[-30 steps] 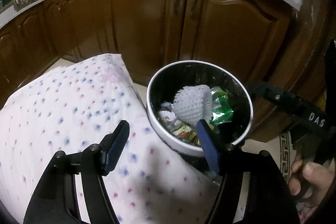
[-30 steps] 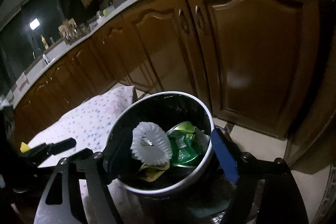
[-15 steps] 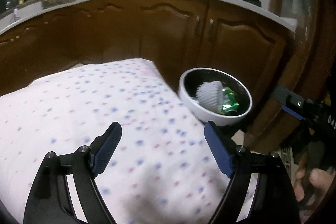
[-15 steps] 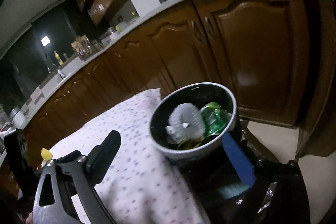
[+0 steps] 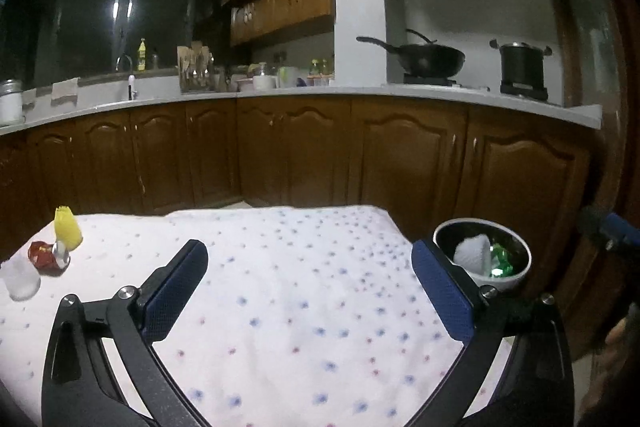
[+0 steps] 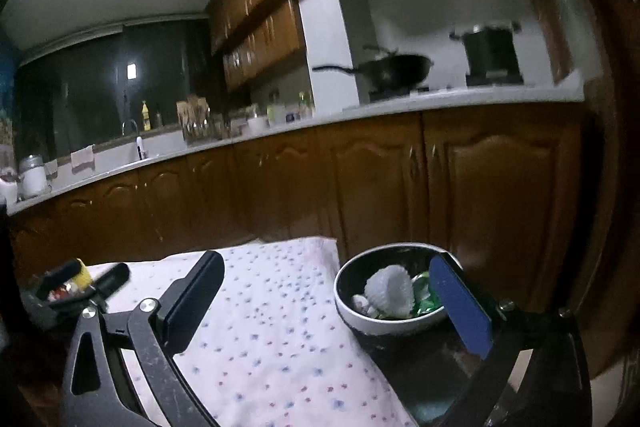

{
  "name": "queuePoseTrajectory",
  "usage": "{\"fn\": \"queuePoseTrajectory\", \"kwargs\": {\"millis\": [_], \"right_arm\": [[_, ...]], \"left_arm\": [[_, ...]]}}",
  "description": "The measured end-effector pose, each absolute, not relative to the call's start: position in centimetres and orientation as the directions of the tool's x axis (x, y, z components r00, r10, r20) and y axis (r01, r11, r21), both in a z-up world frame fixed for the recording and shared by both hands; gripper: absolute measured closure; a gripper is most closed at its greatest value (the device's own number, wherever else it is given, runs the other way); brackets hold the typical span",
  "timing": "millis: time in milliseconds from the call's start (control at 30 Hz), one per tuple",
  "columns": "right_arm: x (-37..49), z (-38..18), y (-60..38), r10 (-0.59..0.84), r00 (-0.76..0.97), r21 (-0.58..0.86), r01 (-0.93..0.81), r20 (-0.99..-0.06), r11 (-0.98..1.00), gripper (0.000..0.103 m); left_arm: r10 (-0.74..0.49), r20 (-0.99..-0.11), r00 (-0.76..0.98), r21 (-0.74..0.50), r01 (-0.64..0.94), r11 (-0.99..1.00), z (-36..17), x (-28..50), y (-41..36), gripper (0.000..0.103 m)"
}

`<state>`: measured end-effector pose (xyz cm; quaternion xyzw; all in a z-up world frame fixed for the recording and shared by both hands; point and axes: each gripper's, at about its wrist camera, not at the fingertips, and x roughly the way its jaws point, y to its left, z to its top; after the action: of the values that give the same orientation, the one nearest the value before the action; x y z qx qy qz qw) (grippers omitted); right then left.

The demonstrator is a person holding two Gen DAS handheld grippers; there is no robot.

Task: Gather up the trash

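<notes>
Left gripper [image 5: 310, 281]: jaws spread wide after just opening, nothing between them; it hovers above the bench [image 5: 304, 307], which wears a white cloth dotted blue and red.
Left gripper's surroundings: only bare dotted cloth lies between its two blue pads.
Right gripper [image 6: 326, 301]: jaws also spread wide after just opening, holding nothing; its left finger is over the cloth, and its right finger overlaps the near right rim of the trash bin [image 6: 360, 321] in the picture (whether it touches is unclear).
Trash bin: a round bin with a pale rim and dark inside, standing just off the bench's far right corner, ahead and to the right of both grippers.
Bin contents: a white ridged paper cup [image 6: 390, 291] lying on its side, a green wrapper [image 6: 424, 301] beside it, and smaller scraps underneath.
Remaining trash: at the bench's far left edge, well to the left of the left gripper, a yellow paper cup [image 5: 68, 231], a red crumpled can [image 5: 48, 257] just in front of it, and a white cup [image 5: 21, 279] nearest the edge.
Background: dark wooden cabinets under a pale kitchen counter, with a black wok [image 5: 432, 59] and a black pot [image 5: 522, 67] on the stove.
</notes>
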<state>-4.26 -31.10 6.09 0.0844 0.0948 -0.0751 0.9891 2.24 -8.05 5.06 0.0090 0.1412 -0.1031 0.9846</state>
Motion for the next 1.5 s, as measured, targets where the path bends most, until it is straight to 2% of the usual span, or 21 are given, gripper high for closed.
{"fn": "queuePoseTrajectory", "kwargs": {"millis": [133, 300, 633, 967, 1500], "right_arm": [[-3.9, 3.9, -30.7, -0.121, 0.963, 0.154, 0.161, -0.239, 0.975, 0.000], [-4.4, 2.3, -30.7, -0.118, 0.965, 0.186, 0.164, -0.233, 0.969, 0.000], [-5.5, 2.0, -30.4, -0.145, 0.971, 0.166, 0.177, -0.189, 0.970, 0.000], [-5.7, 1.8, -28.8, -0.153, 0.972, 0.078, 0.169, -0.178, 0.983, 0.000], [-5.7, 1.7, -29.0, -0.148, 0.971, 0.086, 0.166, -0.186, 0.982, 0.000]], "left_arm": [[-0.180, -0.298, 0.937, 0.012, 0.192, 0.981, 4.0, 2.0, -7.7, 0.000], [-0.152, -0.285, 0.946, 0.040, 0.170, 0.985, 3.4, 1.1, -7.6, 0.000], [-0.142, -0.260, 0.955, 0.063, 0.163, 0.985, 3.1, -0.3, -7.7, 0.000], [-0.131, -0.278, 0.952, 0.052, 0.151, 0.987, 2.6, 0.1, -7.5, 0.000], [-0.138, -0.266, 0.954, 0.050, 0.157, 0.986, 2.5, -0.1, -7.4, 0.000]]}}
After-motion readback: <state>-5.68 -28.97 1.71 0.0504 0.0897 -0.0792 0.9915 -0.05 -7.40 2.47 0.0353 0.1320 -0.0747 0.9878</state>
